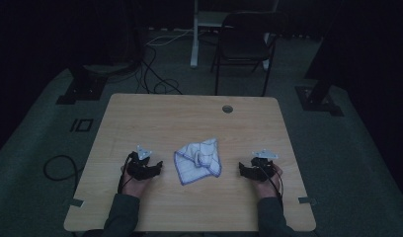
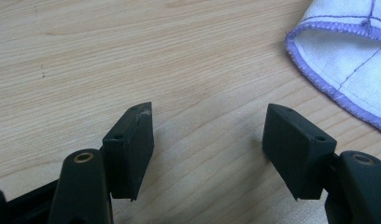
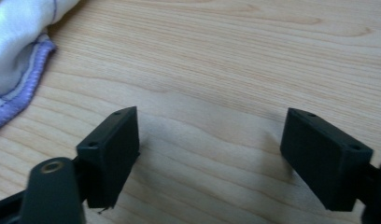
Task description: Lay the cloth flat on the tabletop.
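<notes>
At the near middle of the wooden table (image 1: 140,118) a crumpled white cloth (image 1: 198,160) lies between the left gripper (image 1: 149,170) and right gripper (image 1: 246,170), both with jaws spread and empty, so handling seems unstarted, and the next move is likely reaching inward for its purple hem.

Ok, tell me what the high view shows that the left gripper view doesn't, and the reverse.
High view alone: both hands, the right gripper, the whole crumpled cloth between the grippers, the table's edges, a chair and floor cables beyond. Left gripper view alone: the left gripper close up, jaws open over bare wood, and the cloth's purple stitched hem. Shared: cloth, wooden table, left gripper.
</notes>
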`<state>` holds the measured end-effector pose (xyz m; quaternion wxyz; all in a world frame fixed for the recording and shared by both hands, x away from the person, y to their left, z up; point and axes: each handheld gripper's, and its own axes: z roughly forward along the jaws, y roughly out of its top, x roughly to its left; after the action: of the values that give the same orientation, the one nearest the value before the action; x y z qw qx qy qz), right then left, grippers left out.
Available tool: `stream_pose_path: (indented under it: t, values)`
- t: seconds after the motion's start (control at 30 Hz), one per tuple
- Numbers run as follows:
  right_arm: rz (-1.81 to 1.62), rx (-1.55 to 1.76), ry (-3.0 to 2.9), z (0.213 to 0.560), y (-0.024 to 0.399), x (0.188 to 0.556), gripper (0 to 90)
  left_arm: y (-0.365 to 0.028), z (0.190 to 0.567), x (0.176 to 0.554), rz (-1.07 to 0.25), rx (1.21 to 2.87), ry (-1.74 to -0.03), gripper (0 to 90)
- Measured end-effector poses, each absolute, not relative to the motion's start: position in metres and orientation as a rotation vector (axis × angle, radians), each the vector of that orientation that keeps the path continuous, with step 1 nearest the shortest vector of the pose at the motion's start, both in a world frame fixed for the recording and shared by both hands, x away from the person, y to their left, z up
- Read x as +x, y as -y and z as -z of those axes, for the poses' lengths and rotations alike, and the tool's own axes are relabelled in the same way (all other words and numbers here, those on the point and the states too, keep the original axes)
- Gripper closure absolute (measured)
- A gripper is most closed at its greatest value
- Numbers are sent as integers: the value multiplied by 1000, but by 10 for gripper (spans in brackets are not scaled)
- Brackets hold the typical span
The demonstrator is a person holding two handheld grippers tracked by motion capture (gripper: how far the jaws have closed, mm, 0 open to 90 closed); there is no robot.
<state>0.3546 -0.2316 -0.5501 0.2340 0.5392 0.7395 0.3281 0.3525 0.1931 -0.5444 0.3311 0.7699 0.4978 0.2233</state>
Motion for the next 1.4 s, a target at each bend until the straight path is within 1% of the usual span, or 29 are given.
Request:
stream_pose_path:
  t: [0.3, 0.33, 0.43, 0.5, 0.6, 1.03, 1.23, 1.4]
  values:
    - [-890, 1477, -2062, 548, 230, 353, 210, -192, 545, 352, -586, 2009, -1305, 343]
    - [-882, 1478, -2066, 546, 230, 352, 294, -192, 545, 352, -588, 2007, -1306, 345]
    - [-890, 1468, -2074, 544, 232, 350, 418, -192, 544, 352, -584, 2014, -1305, 361]
    - [-923, 1464, -2086, 543, 232, 349, 481, -192, 544, 352, -581, 2017, -1301, 374]
    - [-945, 1414, -2097, 541, 228, 346, 537, -192, 543, 352, -577, 2023, -1296, 377]
    - [-1012, 1282, -2110, 532, 211, 332, 623, -187, 541, 346, -544, 2063, -1237, 521]
    - [-1025, 1228, -2150, 531, 201, 327, 669, -178, 540, 342, -526, 2093, -1199, 523]
    - [-1033, 1192, -2178, 531, 192, 324, 702, -166, 536, 339, -516, 2109, -1132, 525]
